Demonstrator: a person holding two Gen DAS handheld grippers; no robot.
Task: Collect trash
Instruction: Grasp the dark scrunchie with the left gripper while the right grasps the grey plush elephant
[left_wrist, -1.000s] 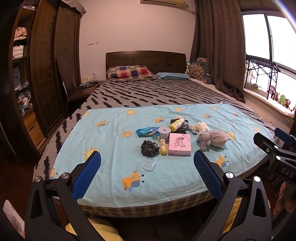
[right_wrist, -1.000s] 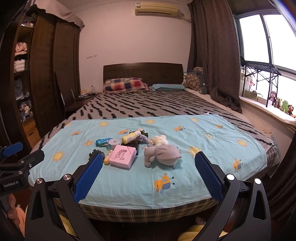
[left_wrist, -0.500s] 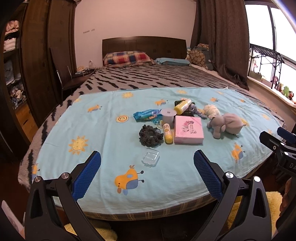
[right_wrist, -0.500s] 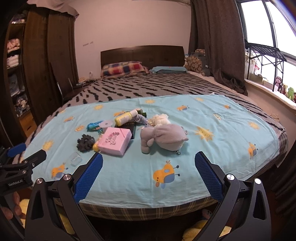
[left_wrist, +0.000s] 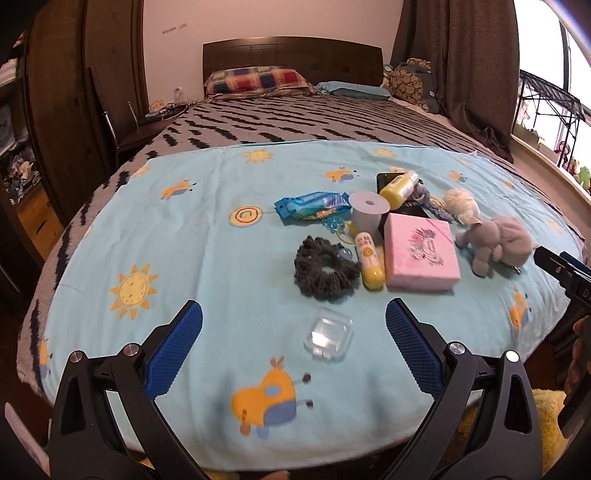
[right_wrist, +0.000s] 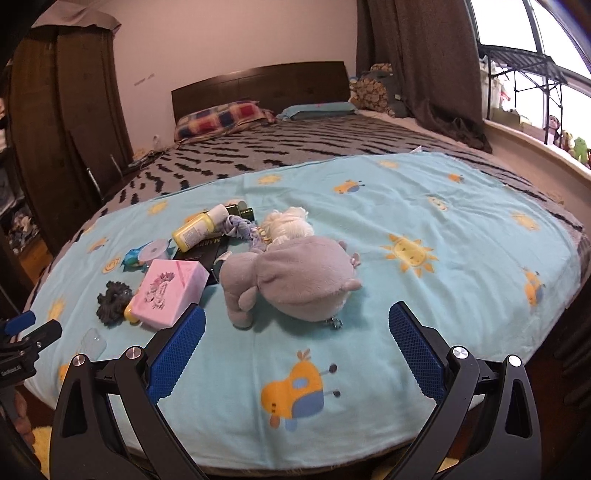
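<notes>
A pile of small items lies on the light blue blanket (left_wrist: 207, 266) on the bed. A blue snack wrapper (left_wrist: 312, 205), a clear plastic case (left_wrist: 328, 338), a white tape roll (left_wrist: 367, 214), a dark scrunchie (left_wrist: 325, 271), a yellow tube (left_wrist: 369, 266) and a yellow bottle (left_wrist: 399, 184) show in the left wrist view. My left gripper (left_wrist: 293, 347) is open and empty over the near blanket, the clear case just ahead between its fingers. My right gripper (right_wrist: 295, 350) is open and empty, just short of a grey plush toy (right_wrist: 291, 280).
A pink box (left_wrist: 419, 253) lies beside the tube, also in the right wrist view (right_wrist: 170, 291). A white plush (right_wrist: 290, 223) and a black box (right_wrist: 203, 253) lie behind. A dark wardrobe (left_wrist: 77, 110) stands left; window (right_wrist: 535, 74) right.
Both grippers have moved forward and lower toward the bed. The items now look larger and nearer. Both stay open and empty.
</notes>
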